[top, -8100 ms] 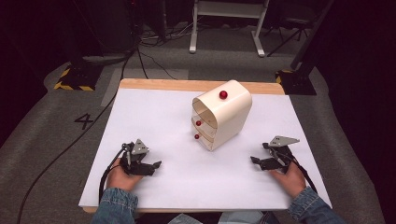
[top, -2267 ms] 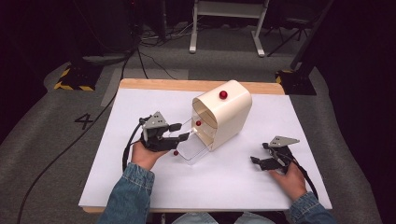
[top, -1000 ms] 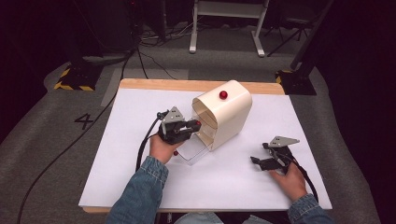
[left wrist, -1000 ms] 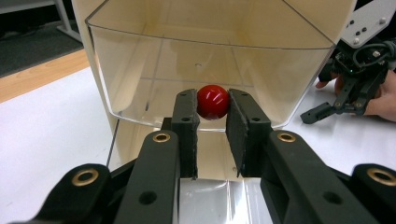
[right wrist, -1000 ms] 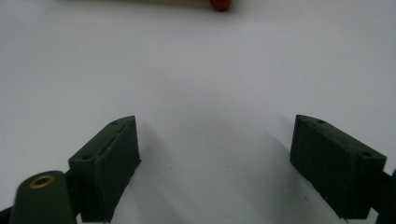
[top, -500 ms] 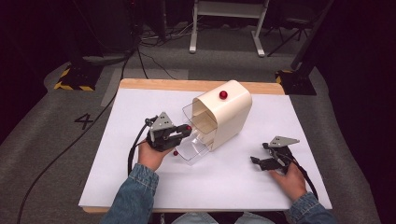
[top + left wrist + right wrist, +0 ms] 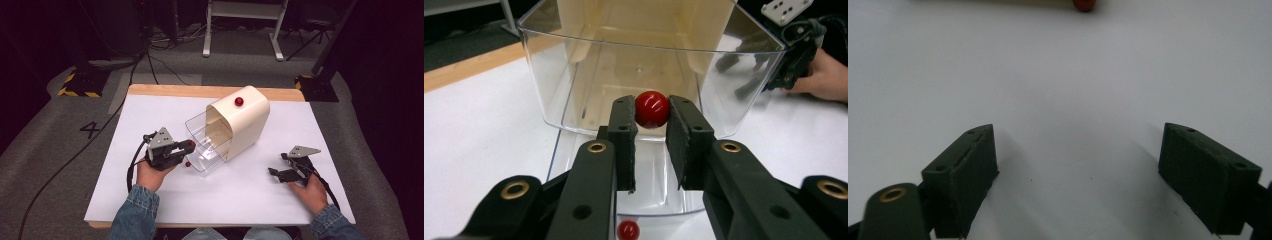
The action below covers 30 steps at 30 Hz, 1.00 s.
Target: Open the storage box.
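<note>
A cream drawer cabinet (image 7: 242,125) stands mid-table with a red knob (image 7: 239,101) on its top. Its clear upper drawer (image 7: 199,128) is pulled out toward my left gripper (image 7: 189,145). In the left gripper view my left gripper (image 7: 651,107) is shut on that drawer's red knob (image 7: 652,109), both pads against it. Below, the clear lower drawer (image 7: 209,164) is also out, its red knob (image 7: 188,163) free. My right gripper (image 7: 275,173) rests on the table to the right of the cabinet, jaws wide apart and nothing between them (image 7: 1078,150).
The white table top (image 7: 150,120) has a wooden far edge (image 7: 170,90). Black cables (image 7: 150,60) and a white stand (image 7: 240,30) lie on the grey floor beyond. A red knob (image 7: 1084,5) shows at the top of the right gripper view.
My left gripper, shut on the upper drawer's knob, has drawn back toward the left and near side, sliding the upper drawer out. The right hand has stayed put.
</note>
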Each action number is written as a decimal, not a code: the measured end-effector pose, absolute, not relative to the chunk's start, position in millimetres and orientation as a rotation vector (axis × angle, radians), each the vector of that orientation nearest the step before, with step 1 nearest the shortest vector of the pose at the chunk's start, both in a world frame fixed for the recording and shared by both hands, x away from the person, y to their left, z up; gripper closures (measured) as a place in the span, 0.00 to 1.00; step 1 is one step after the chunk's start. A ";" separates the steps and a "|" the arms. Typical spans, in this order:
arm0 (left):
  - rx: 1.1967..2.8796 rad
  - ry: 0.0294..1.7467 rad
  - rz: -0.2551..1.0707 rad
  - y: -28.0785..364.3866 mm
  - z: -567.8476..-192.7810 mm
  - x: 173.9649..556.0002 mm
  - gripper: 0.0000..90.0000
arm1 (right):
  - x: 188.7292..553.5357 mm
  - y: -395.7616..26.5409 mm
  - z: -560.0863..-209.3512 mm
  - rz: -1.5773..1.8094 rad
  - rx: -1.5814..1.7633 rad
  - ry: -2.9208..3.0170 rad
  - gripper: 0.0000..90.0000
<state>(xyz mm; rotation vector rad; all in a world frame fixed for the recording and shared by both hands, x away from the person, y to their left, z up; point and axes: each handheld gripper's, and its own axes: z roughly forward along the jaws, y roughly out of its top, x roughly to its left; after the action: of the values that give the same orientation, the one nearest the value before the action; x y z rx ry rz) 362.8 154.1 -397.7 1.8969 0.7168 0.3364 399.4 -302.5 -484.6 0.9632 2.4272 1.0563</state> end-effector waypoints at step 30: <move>1.969 0.747 0.345 177.5 -406.1 341.1 0.51 | 399.4 -302.5 -484.6 1.057 0.963 2.428 0.18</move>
<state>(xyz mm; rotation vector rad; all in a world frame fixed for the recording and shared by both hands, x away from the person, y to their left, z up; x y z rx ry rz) 341.1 177.5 -406.1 1.9688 0.7471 0.3451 399.4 -302.5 -484.6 0.9628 2.4278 1.0571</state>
